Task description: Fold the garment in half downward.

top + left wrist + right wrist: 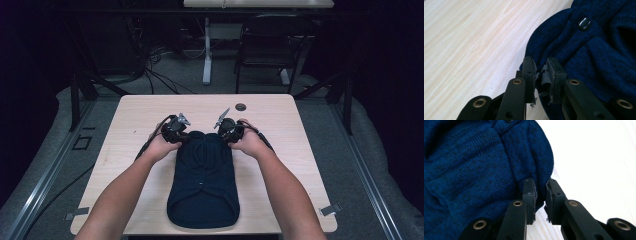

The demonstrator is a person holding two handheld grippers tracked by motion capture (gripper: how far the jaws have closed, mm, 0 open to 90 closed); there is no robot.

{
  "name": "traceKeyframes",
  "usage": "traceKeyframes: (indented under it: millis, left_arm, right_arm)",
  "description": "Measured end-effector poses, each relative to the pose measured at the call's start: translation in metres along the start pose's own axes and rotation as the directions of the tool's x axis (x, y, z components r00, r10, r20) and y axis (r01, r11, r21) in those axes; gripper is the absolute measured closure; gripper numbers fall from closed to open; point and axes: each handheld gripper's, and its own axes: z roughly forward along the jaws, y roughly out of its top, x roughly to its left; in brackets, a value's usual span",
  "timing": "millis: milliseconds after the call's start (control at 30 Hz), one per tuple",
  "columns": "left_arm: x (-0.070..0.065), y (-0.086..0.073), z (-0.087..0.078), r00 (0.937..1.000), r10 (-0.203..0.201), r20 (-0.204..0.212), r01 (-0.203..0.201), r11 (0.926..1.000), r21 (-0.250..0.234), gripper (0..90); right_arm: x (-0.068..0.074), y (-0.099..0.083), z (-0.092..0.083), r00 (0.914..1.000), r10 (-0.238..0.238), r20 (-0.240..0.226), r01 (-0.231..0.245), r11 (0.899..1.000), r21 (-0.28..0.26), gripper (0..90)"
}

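Looks like a lab or some recording studio room, not anybody's home; the pale wood worktop (150,107) sits alone on grey carpet (65,145) with metal rails (40,175) set into the floor down both sides; black drapes (385,75) close off the left and right, so the whole place is dark apart from the lit middle; loose cables (150,70) snake around on the floor at the back; behind that there's a black chair (265,45) and a second white desk (207,60) on a pedestal leg; bits of tape (77,213) are stuck at the worktop's near corners; pretty bare, rig-type setup.
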Motion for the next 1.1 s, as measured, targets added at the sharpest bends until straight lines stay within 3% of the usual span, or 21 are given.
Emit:
traceKeyframes:
  millis: [533,733,900,1100]
  left_arm:
    - [-0.002,0.017,-0.032,0.9984,0.040,-0.039,-0.041,0.9983,-0.041,78.5]
    - [0.001,0.024,-0.047,0.9974,0.052,-0.049,-0.055,0.9960,-0.071,78.5]
    - [0.002,0.030,-0.062,0.9948,0.080,-0.063,-0.086,0.9922,-0.091,78.5]
    - [0.003,0.034,-0.080,0.9899,0.112,-0.087,-0.122,0.9859,-0.115,78.5]
  right_arm:
    - [0.001,0.003,-0.030,0.9994,0.004,0.034,-0.001,0.997,-0.076,78.7]
    - [-0.001,0.011,-0.045,0.9979,-0.031,0.057,0.035,0.997,-0.071,78.6]
    - [-0.002,0.018,-0.060,0.9953,-0.050,0.082,0.058,0.994,-0.097,78.6]
    - [-0.001,0.024,-0.077,0.9873,-0.099,0.124,0.113,0.988,-0.109,78.6]
